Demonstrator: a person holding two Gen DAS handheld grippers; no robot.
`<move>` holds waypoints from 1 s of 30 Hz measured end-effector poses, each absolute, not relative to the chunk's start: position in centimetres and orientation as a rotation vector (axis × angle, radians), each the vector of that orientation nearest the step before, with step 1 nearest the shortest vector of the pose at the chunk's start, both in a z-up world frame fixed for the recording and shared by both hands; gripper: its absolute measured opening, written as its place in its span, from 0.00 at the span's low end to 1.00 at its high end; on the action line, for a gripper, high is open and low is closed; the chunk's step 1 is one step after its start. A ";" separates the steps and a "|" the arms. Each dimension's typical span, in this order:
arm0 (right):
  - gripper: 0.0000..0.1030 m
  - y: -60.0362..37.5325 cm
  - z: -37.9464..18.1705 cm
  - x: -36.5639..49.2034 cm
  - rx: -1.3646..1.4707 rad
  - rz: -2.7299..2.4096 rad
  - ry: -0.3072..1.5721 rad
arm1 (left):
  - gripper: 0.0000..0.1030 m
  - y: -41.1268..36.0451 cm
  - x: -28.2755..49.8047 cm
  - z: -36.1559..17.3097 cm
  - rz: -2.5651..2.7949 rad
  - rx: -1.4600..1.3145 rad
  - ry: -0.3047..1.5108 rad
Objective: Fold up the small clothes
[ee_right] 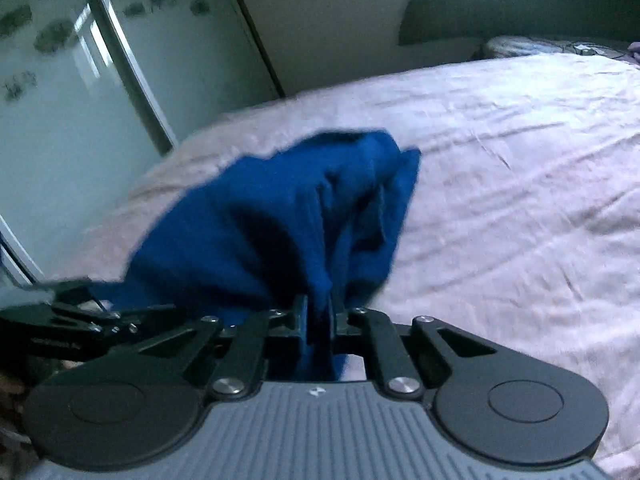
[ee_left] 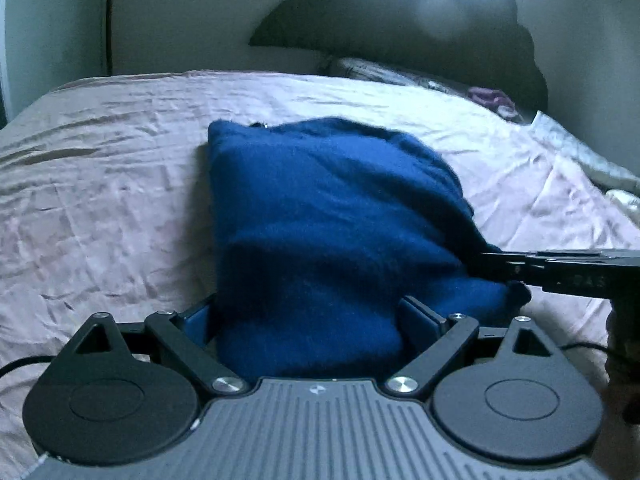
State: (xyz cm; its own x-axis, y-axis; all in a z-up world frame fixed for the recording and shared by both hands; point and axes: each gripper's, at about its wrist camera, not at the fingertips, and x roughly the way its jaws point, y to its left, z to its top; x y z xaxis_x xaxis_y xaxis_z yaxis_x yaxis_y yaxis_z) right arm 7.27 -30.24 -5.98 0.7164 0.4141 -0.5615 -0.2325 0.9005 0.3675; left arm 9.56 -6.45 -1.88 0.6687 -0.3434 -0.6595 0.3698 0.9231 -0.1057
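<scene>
A dark blue fleece garment (ee_left: 320, 216) lies bunched on the pale pink bedsheet (ee_left: 112, 168). In the left wrist view my left gripper (ee_left: 308, 312) stands wide open. The garment's near end lies between its fingers (ee_left: 420, 316), with a small gap at the left pad. My right gripper (ee_left: 496, 268) comes in from the right edge and pinches the garment's right side. In the right wrist view my right gripper (ee_right: 318, 312) is shut on a fold of the blue garment (ee_right: 260, 216), lifting it into a ridge. My left gripper (ee_right: 80, 312) shows at the lower left.
A dark curved headboard (ee_left: 400, 20) and pillows with other fabric (ee_left: 488, 96) lie at the far end of the bed. A mirrored wardrobe door (ee_right: 60, 100) stands beside the bed. A black cable (ee_left: 16, 364) trails near my left gripper.
</scene>
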 end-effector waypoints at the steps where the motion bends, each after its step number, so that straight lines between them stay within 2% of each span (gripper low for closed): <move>1: 0.09 -30.3 -5.8 7.2 0.289 0.359 0.679 | 0.91 -6.4 9.4 -1.9 -0.403 0.035 0.734; 3: 0.14 -30.6 -5.2 6.6 0.298 0.321 0.654 | 0.91 -6.1 9.5 -1.7 -0.403 0.017 0.733; 5: 0.15 -30.6 -4.3 5.8 0.278 0.272 0.609 | 0.91 -5.7 9.5 -1.5 -0.395 -0.001 0.735; 9: 0.15 -29.5 -3.2 4.9 0.240 0.321 0.565 | 0.92 -5.3 10.0 -1.8 -0.375 -0.029 0.760; 15: 0.15 -27.3 -5.3 5.9 0.193 0.357 0.654 | 0.96 -5.8 9.5 -2.0 -0.354 -0.002 0.750; 21: 0.15 -27.9 -6.0 5.9 0.259 0.358 0.642 | 1.00 -6.5 9.2 -2.3 -0.331 0.041 0.737; 30: 0.15 -28.0 -6.6 5.2 0.261 0.358 0.598 | 1.00 -7.0 8.5 -2.8 -0.304 0.070 0.707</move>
State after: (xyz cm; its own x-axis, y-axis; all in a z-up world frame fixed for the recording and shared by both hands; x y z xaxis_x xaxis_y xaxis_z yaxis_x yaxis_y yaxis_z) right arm 5.19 -27.99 -6.59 0.7682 0.4005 -0.4996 -0.2516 0.9063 0.3396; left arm 8.52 -6.97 -2.84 0.7181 -0.2513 -0.6490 0.2984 0.9536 -0.0391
